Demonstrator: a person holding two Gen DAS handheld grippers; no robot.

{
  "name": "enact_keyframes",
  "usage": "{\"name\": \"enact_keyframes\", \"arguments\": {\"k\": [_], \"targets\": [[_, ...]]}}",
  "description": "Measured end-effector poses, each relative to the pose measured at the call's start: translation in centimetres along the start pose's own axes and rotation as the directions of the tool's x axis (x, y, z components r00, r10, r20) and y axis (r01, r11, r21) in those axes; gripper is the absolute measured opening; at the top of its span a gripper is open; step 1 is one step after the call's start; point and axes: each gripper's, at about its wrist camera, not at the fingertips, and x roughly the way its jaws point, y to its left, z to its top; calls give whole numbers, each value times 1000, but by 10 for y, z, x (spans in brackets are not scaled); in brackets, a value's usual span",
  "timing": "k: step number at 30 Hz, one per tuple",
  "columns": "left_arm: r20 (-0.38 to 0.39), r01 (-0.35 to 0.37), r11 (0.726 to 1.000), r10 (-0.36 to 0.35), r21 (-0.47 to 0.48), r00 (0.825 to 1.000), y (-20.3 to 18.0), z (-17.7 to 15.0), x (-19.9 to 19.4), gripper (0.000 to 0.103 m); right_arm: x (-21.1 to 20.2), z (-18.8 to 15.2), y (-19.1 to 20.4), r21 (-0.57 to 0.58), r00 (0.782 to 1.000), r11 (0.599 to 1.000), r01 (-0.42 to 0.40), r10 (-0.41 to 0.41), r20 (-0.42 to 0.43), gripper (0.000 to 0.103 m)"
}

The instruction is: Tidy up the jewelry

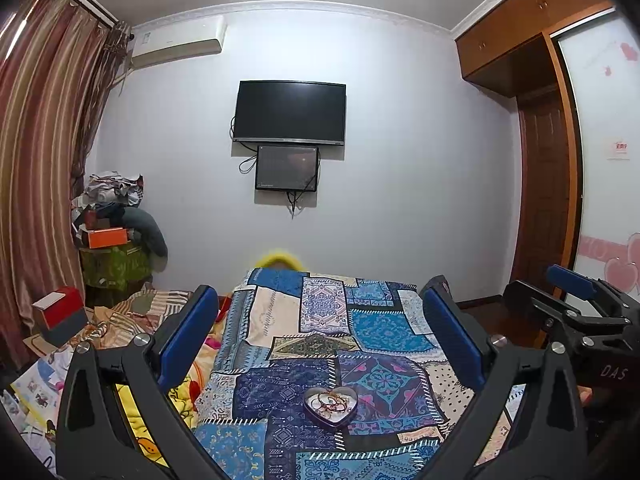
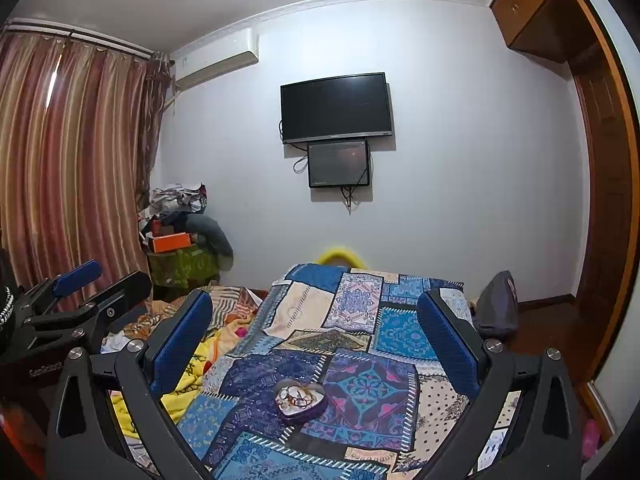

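A heart-shaped tin (image 1: pixel 330 405) with several rings and thin bracelets in it sits on a blue patchwork cloth (image 1: pixel 320 344) on the bed. It also shows in the right wrist view (image 2: pixel 299 400). My left gripper (image 1: pixel 320 336) is open and empty, held above and behind the tin. My right gripper (image 2: pixel 316 332) is open and empty, likewise above the tin. Each gripper appears at the edge of the other's view, the right one (image 1: pixel 576 304) and the left one (image 2: pixel 80 292).
A yellow blanket (image 2: pixel 188 384) and striped bedding (image 1: pixel 132 316) lie left of the cloth. A red and grey box (image 1: pixel 62 314) stands at far left. A clothes pile (image 1: pixel 116 232) fills the corner. A dark bag (image 2: pixel 496 304) stands at the bed's right.
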Motion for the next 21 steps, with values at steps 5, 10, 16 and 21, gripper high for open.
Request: {"name": "enact_keyframes", "arguments": {"k": [5, 10, 16, 21], "targets": [[-1, 0, 1000, 0, -1, 1000, 0, -1, 1, 103, 0, 0, 0, -1, 1000, 1000, 0, 0, 0, 102], [-4, 3, 1000, -3, -4, 1000, 0, -2, 2, 103, 0, 1, -1, -2, 1000, 1000, 2, -2, -1, 102], [-5, 8, 1000, -8, -5, 1000, 1, -4, 3, 103, 0, 1, -1, -3, 1000, 1000, 2, -2, -2, 102], [-13, 20, 1000, -20, 1, 1000, 0, -5, 5, 103, 0, 0, -1, -1, 1000, 1000, 1, -1, -4, 102]]}}
